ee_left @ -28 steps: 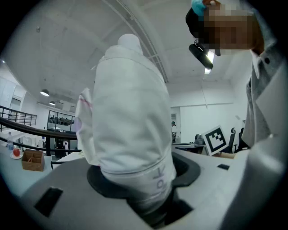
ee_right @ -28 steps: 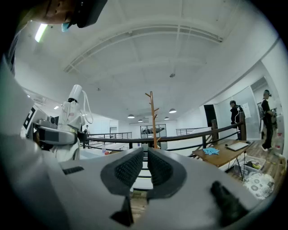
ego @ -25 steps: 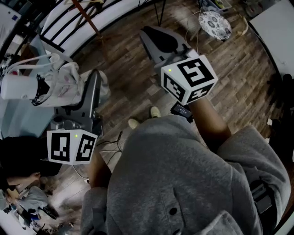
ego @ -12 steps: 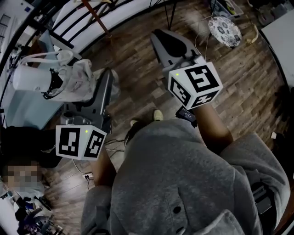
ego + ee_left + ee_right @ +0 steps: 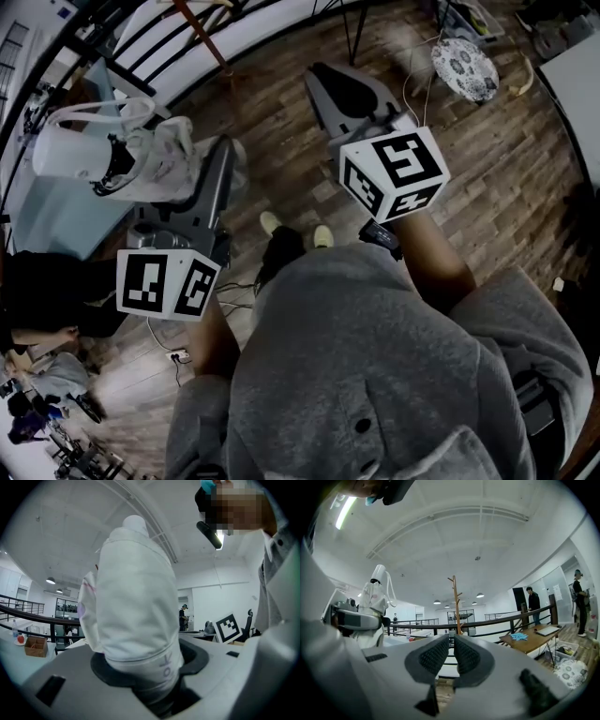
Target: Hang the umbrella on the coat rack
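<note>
one step done: left fingers point(image 5: 105, 670) grasp the umbrella point(image 5: 133, 597), right fingers point(image 5: 433, 656) sit clenched, empty; coat rack point(image 5: 456, 603) far ahead needs it.

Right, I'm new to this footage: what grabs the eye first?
The folded white umbrella, clamped upright in the left gripper, fills that gripper's view. Past the right gripper, its jaws all but shut and empty, a wooden coat rack stands beyond a dark railing.
</note>
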Demonstrator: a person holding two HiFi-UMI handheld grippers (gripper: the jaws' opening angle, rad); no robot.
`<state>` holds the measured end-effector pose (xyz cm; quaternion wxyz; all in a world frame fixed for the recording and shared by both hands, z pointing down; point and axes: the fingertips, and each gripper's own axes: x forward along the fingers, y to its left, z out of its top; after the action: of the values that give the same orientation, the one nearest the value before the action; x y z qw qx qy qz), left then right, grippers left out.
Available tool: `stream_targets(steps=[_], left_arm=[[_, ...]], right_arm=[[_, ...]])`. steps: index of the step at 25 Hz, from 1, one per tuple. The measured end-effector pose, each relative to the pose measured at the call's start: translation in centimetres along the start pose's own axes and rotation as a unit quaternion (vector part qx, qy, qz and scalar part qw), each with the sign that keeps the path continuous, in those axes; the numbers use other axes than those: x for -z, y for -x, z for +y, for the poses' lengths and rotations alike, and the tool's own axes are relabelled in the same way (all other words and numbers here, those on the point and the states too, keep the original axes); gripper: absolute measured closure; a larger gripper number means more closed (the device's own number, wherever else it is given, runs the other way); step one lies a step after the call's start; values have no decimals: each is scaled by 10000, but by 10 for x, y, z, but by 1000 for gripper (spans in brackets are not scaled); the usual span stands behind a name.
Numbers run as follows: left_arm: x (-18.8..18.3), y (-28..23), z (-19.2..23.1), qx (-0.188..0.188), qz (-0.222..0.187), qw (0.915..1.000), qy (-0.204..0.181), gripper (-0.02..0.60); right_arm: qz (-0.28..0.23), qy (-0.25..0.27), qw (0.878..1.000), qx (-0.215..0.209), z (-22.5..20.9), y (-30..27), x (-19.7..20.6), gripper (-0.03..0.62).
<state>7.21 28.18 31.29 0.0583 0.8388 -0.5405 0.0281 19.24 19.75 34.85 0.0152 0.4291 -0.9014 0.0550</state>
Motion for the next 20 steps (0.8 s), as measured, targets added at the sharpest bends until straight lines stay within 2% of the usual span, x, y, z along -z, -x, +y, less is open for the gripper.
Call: stream_targets(steps=[15, 20], left_arm=[[9, -6, 17, -8, -91, 9999, -131, 337], [12, -8, 22, -113, -193, 9996, -158, 337]], right_arm=[[-61, 203, 9998, -36, 7, -27, 6, 548], [-121, 285, 9993, -211, 12, -34, 4, 548]])
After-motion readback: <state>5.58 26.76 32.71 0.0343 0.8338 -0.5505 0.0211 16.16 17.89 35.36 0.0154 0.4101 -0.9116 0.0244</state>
